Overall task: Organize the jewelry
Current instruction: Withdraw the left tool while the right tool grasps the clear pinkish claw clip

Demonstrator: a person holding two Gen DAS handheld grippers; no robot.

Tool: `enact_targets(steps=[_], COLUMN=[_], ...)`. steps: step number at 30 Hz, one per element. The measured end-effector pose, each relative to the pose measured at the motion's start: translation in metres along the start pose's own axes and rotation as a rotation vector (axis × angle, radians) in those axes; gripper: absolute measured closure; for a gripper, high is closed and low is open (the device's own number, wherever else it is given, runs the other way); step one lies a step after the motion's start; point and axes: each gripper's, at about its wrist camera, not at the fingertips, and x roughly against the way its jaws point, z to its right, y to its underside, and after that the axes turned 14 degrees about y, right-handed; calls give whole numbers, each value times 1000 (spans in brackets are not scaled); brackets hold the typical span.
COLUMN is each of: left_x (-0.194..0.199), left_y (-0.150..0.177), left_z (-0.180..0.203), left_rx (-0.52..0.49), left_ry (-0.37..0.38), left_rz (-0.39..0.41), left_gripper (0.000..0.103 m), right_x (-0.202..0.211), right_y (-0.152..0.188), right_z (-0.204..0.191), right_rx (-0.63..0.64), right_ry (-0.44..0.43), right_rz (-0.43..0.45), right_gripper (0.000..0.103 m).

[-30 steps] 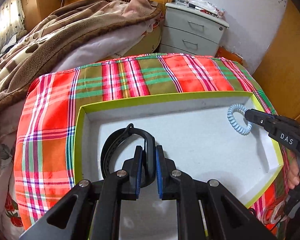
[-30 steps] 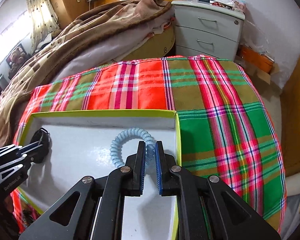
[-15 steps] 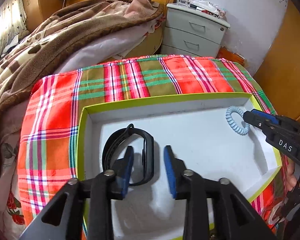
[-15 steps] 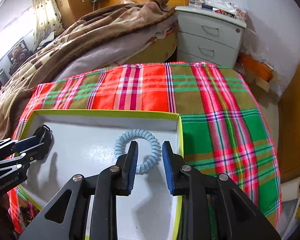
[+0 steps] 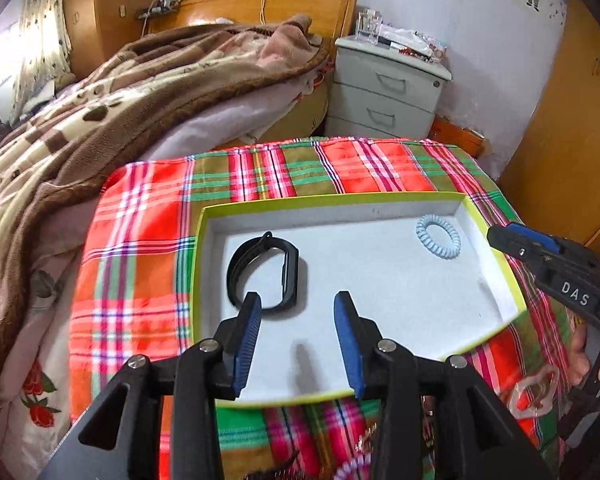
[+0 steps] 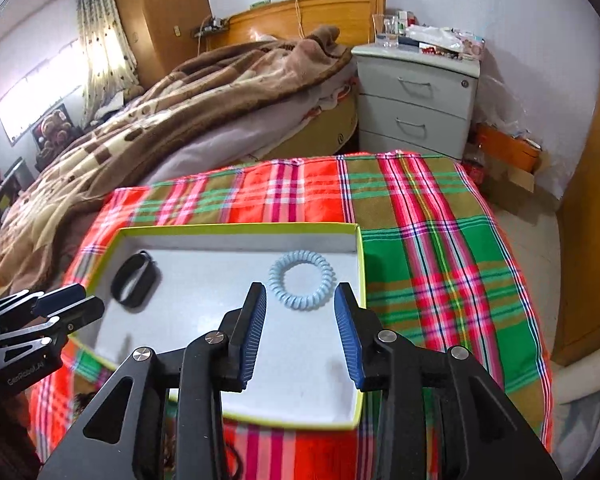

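A shallow white tray with a lime-green rim (image 5: 332,199) (image 6: 236,227) lies on a plaid cloth. A black wristband (image 5: 266,274) (image 6: 135,282) lies in its left part. A pale blue coil bracelet (image 5: 438,241) (image 6: 302,280) lies in its right part. My left gripper (image 5: 298,312) is open and empty, just behind the wristband. My right gripper (image 6: 300,308) is open and empty, just behind the coil bracelet. Each gripper also shows at the edge of the other's view, the right one (image 5: 512,240) and the left one (image 6: 72,304).
The plaid cloth (image 6: 440,248) covers the table. More trinkets lie on it near the front edge, among them a clear ring-like piece (image 5: 534,396) and a pale coil (image 5: 354,470). A bed with a brown blanket (image 5: 112,112) and a grey nightstand (image 5: 388,92) stand behind.
Both grippers opened, let go of the wristband and the coil bracelet, which now lie in the tray, and pulled back and up from it.
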Motion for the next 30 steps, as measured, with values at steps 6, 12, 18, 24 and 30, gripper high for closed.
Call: enact_targets(steps=[6,12,18,24,30], left_x=[25,50,68,81,78], left_y=[21,49,79,105,125], left_z=[2,0,-1,-11,-10], left_rx=[21,47,58,105,87], left_ry=[36,80,132,158,162], left_rz=[32,65,87,101,44], left_gripper=[63,61,61,57,49], right_x=[34,57,69,62,42], right_y=[19,45,76,96,104], right_z=[5,18,34,47,46], right_rx=[-7,21,113,204,304], right_ry=[-28,-55,-67,-109,-90], right_rz=[65,86,83,40,-17], right_gripper=[66,66,64,58,58])
